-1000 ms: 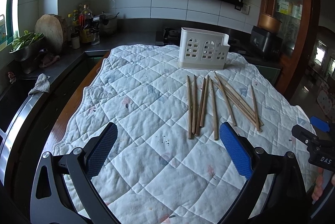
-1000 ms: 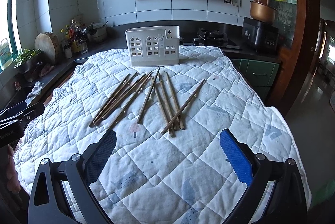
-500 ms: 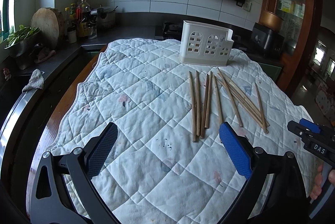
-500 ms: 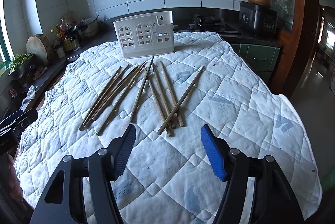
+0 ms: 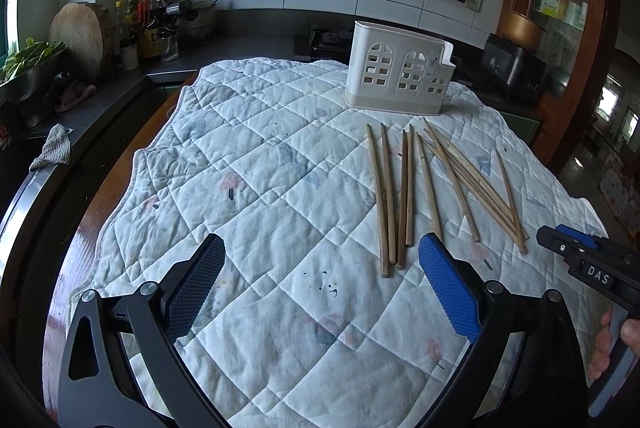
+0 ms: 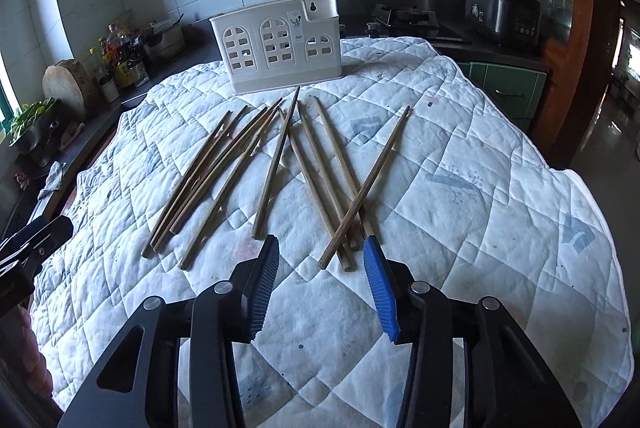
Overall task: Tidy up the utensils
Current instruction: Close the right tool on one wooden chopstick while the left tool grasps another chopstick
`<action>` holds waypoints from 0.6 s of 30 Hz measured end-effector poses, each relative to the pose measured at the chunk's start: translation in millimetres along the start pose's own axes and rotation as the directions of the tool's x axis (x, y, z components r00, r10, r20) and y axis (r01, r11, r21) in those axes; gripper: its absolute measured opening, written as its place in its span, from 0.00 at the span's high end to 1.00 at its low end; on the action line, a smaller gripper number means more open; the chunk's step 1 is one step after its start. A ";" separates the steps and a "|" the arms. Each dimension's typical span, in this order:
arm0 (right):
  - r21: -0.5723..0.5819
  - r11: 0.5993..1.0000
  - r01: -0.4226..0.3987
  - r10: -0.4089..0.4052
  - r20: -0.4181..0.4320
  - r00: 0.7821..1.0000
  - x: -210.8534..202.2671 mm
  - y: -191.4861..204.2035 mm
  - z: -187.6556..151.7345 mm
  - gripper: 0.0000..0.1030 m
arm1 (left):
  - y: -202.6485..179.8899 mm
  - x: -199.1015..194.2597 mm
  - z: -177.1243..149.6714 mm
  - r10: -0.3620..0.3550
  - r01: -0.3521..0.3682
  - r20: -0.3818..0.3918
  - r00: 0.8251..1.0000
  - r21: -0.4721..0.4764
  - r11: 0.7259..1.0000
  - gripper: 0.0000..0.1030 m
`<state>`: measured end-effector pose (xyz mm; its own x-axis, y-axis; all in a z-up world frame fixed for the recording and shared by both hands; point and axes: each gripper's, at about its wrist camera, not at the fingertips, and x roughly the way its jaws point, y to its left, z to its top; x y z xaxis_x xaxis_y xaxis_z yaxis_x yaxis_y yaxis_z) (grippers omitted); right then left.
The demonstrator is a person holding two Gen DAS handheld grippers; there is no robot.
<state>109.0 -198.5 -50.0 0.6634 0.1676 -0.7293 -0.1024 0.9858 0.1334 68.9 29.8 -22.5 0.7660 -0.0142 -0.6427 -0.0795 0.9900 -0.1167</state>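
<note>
Blue ribbed pads on black arms: that's the right gripper (image 6: 318, 264), jaws partly open with nothing between them, and the near ends of a crossed bunch of chopsticks (image 6: 344, 187) sit right in front of the gap. My read is that the narrowed opening is sized for slim sticks and the low, head-on line is there to catch them by their ends. The left gripper (image 5: 320, 280) is spread wide and empty, hovering over bare quilted cloth (image 5: 248, 163), its right-hand pad (image 5: 450, 292) just beside the tips of the nearest sticks. It looks parked out of the way, ready to help.

Further out, the chopsticks (image 5: 404, 195) lie loose on the cloth in a rough fan, some overlapping, none in the white slotted holder (image 6: 280, 45), which stands upright at the far end of the spread, near their far tips. Sorting looks barely begun.

The right wrist view shows how the rightmost sticks cross near the jaws. The left wrist view hides that but shows the right gripper from the side (image 5: 588, 260) with the person's fingers (image 5: 612, 344) on the handle, and open cloth to the left. Beyond sits a dark kitchen counter (image 5: 120, 91).
</note>
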 end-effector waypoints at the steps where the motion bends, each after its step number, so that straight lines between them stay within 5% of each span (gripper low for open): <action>1: 0.004 1.000 -0.003 0.003 -0.001 1.000 2.0 -0.3 1.2 0.64 | 0.5 2.2 0.2 -0.001 0.001 -0.003 1.000 0.001 1.000 0.07; 18: 0.097 0.995 -0.010 0.014 -0.050 0.999 37.6 -19.7 17.4 0.80 | -1.9 34.1 2.1 -0.021 0.022 -0.055 0.998 0.014 1.000 0.07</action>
<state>148.9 -211.8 -68.5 0.6242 0.1822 -0.7597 -0.0362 0.9781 0.2048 96.6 27.7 -42.6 0.7314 -0.0426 -0.6806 -0.0540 0.9913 -0.1200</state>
